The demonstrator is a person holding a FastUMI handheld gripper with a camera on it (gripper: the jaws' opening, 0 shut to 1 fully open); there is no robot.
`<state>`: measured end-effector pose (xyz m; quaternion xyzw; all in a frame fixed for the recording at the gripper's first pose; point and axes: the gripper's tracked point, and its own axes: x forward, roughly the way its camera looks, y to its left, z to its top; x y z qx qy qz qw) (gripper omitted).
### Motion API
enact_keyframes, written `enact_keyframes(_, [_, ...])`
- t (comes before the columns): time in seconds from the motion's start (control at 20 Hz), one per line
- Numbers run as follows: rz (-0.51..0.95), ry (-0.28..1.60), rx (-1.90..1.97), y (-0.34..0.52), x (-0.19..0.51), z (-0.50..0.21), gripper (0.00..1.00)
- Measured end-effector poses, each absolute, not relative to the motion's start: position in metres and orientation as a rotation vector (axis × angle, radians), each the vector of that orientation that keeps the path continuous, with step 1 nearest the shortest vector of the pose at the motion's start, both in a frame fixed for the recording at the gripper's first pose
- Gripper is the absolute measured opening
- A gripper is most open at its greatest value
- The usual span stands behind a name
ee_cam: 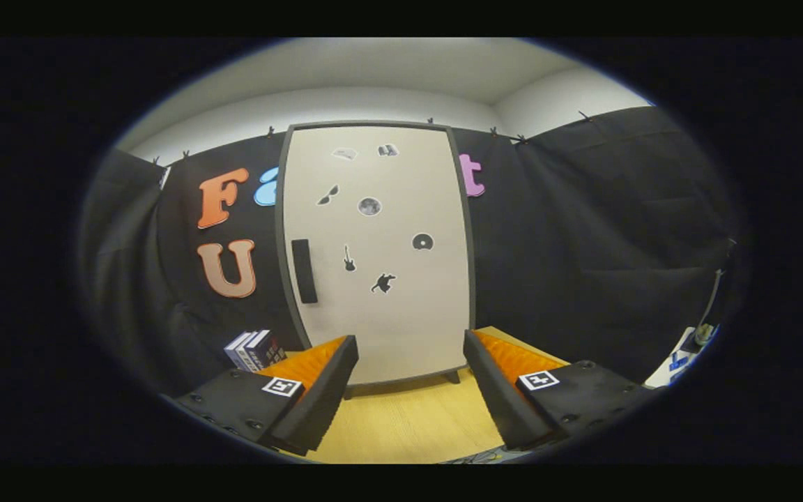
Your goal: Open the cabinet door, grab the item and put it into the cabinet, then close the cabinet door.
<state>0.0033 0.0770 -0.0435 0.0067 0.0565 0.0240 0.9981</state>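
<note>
A tall white cabinet [380, 251] with a dark frame stands on the wooden table [408, 425], straight ahead beyond my fingers. Its door is closed and carries several small dark stickers. A dark vertical handle [304, 270] sits on the door's left side. A small stack of books [255, 348] rests on the table to the left of the cabinet, just beyond my left finger. My gripper [410, 355] is open, with nothing between its fingers, a short way back from the cabinet's lower front.
Black cloth hangs behind and to both sides of the cabinet. A white object with blue marks [680, 362] and a thin cable lie off to the far right. Bare wooden tabletop stretches between my fingers and the cabinet's feet.
</note>
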Motion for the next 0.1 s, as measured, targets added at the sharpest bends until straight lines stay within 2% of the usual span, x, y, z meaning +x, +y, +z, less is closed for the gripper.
enact_keyframes(0.1, [0.045,0.096,0.009,0.076,-0.0012,-0.0344,0.97])
